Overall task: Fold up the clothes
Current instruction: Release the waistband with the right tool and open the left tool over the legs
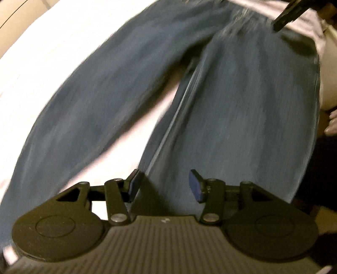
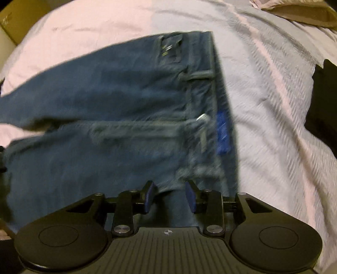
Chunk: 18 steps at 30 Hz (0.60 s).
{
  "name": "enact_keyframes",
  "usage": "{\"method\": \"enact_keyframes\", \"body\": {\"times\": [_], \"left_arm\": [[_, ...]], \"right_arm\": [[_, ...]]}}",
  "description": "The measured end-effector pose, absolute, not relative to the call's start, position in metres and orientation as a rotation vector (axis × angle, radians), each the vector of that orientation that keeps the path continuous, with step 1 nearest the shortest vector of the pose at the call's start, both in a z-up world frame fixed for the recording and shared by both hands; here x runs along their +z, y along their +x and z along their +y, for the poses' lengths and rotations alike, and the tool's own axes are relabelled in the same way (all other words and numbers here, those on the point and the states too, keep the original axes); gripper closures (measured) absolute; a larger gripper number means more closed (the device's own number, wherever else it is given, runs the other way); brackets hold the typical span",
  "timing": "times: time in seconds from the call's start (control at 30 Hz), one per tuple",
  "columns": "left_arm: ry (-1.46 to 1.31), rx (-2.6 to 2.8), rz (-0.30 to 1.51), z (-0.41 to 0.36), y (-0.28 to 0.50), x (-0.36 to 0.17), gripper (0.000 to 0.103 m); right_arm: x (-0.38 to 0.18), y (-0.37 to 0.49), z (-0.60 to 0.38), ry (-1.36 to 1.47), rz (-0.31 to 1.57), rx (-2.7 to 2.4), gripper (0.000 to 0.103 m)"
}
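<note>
A pair of blue jeans (image 1: 242, 109) lies spread flat on a bed covered with a pale pinkish-white bedspread (image 2: 273, 105). In the left wrist view the two legs run apart from the crotch, with a wedge of bedspread showing between them, and the leg on the right of that picture passes under the left gripper (image 1: 166, 186). That gripper hangs above the denim with its jaws parted and its blue pads (image 1: 194, 186) clear of the cloth, so it is released and grasping nothing.

In the right wrist view the waistband (image 2: 212, 88) with its belt loops and a blue label (image 2: 223, 130) lies toward the bed's middle, a metal button (image 2: 202, 118) just beside the label. The right gripper (image 2: 169, 197) hovers over the denim below the waistband, jaws apart, nothing pinched between the pads (both pictures are smeared, so fine contact is hard to judge). A dark cloth (image 2: 322, 101) lies at the bedspread's right edge in this view, well apart from the jeans. A pale pillow (image 2: 294, 12) sits near the far corner.
</note>
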<state>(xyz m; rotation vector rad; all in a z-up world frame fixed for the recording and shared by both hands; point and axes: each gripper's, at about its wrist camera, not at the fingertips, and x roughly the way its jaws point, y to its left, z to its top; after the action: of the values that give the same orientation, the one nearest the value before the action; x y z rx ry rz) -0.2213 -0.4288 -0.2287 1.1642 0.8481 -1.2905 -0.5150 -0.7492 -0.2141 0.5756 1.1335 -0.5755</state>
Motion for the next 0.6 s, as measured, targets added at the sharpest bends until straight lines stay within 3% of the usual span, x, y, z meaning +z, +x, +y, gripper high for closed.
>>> {"method": "enact_keyframes", "body": {"times": [0.17,0.47,0.6], "left_arm": [[1.121,-1.242,0.855,-0.346,-0.185,-0.226,0.053],[1.046,-1.058,0.892,-0.224,-0.107,-0.204,0.053],[0.963,-0.945,0.867,-0.213,-0.069,-0.182,0.052]], "right_arm": [[-0.201,-0.492,-0.69,0.562,1.128,-0.621,0.053],[-0.16,-0.404,-0.59,0.569,1.075,-0.529,0.049],[-0.149,-0.357,-0.568,0.48,1.071,-0.418,0.046]]}}
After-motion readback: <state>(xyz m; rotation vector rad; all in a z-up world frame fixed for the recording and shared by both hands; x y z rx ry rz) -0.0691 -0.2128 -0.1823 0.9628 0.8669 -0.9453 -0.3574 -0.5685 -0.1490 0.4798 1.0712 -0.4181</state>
